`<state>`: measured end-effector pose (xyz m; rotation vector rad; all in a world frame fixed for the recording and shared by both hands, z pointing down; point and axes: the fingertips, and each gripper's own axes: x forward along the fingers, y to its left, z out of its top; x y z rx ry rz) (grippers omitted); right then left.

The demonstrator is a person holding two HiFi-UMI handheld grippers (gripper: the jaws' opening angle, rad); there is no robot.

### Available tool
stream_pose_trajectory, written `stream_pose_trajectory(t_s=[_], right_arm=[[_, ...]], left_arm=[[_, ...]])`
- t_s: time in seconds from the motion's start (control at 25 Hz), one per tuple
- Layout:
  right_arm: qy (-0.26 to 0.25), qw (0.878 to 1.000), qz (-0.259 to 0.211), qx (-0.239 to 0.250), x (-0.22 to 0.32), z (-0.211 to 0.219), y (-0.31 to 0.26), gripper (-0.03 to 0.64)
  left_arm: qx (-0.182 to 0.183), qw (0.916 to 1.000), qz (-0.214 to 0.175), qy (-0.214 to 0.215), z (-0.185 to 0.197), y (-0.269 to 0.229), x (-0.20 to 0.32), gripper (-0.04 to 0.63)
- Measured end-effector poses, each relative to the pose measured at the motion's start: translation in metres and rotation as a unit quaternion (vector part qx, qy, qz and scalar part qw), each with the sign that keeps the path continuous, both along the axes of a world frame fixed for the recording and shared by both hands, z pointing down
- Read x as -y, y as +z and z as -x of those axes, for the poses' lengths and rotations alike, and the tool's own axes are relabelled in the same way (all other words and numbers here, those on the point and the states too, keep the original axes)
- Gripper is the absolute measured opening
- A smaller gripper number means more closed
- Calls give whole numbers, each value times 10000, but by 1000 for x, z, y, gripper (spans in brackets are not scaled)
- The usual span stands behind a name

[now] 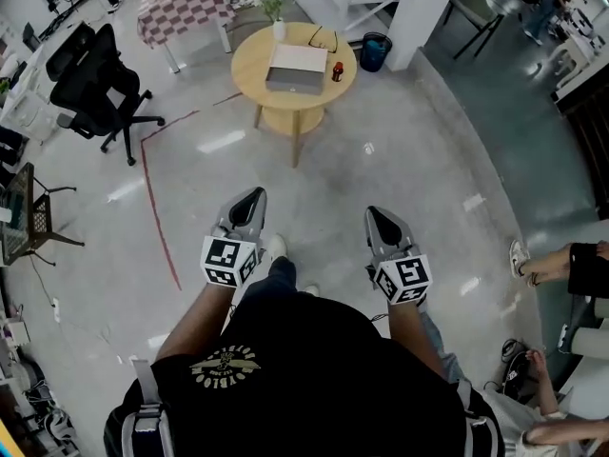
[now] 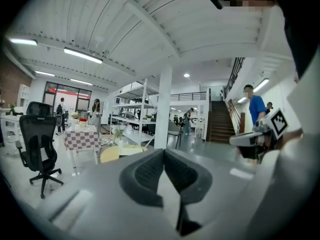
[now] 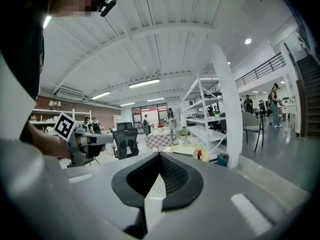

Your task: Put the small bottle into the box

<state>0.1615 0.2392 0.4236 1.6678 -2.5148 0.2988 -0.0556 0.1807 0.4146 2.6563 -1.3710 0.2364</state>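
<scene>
A small dark-red bottle (image 1: pixel 337 71) stands on a round wooden table (image 1: pixel 252 65) far ahead, just right of a pale closed box (image 1: pixel 295 68). I hold both grippers well short of the table, over the bare floor. My left gripper (image 1: pixel 254 198) and my right gripper (image 1: pixel 377 215) point toward the table, each shut with nothing between the jaws. In the right gripper view the bottle (image 3: pixel 199 155) shows tiny past the shut jaws, and the left gripper (image 3: pixel 85 140) is at the left. In the left gripper view the table (image 2: pixel 114 153) lies beyond the jaws.
A black office chair (image 1: pixel 95 89) stands left of the table, with a checkered table (image 1: pixel 181 3) behind it. A blue bin (image 1: pixel 374 50) sits by a white pillar. A small plant vase (image 1: pixel 278 27) is on the round table. People sit at the right (image 1: pixel 571 265).
</scene>
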Motion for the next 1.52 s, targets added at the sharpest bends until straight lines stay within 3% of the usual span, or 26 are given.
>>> stream_pose_trajectory(t_s=[0.2, 0.52, 1.04, 1.52], right_arm=[[35, 10000, -33, -6, 16, 4, -3, 8], [18, 10000, -28, -14, 6, 4, -5, 8], [-84, 9992, 388, 52, -24, 6, 31, 8], [-391, 9985, 370, 29, 39, 47, 31, 8]], left_arm=[[-74, 9999, 67, 59, -3, 4, 24, 0], [-215, 9996, -160, -27, -4, -11, 23, 0], [-72, 9996, 245, -132, 2, 28, -19, 0], [-12, 9995, 52, -320, 33, 30, 33, 0]])
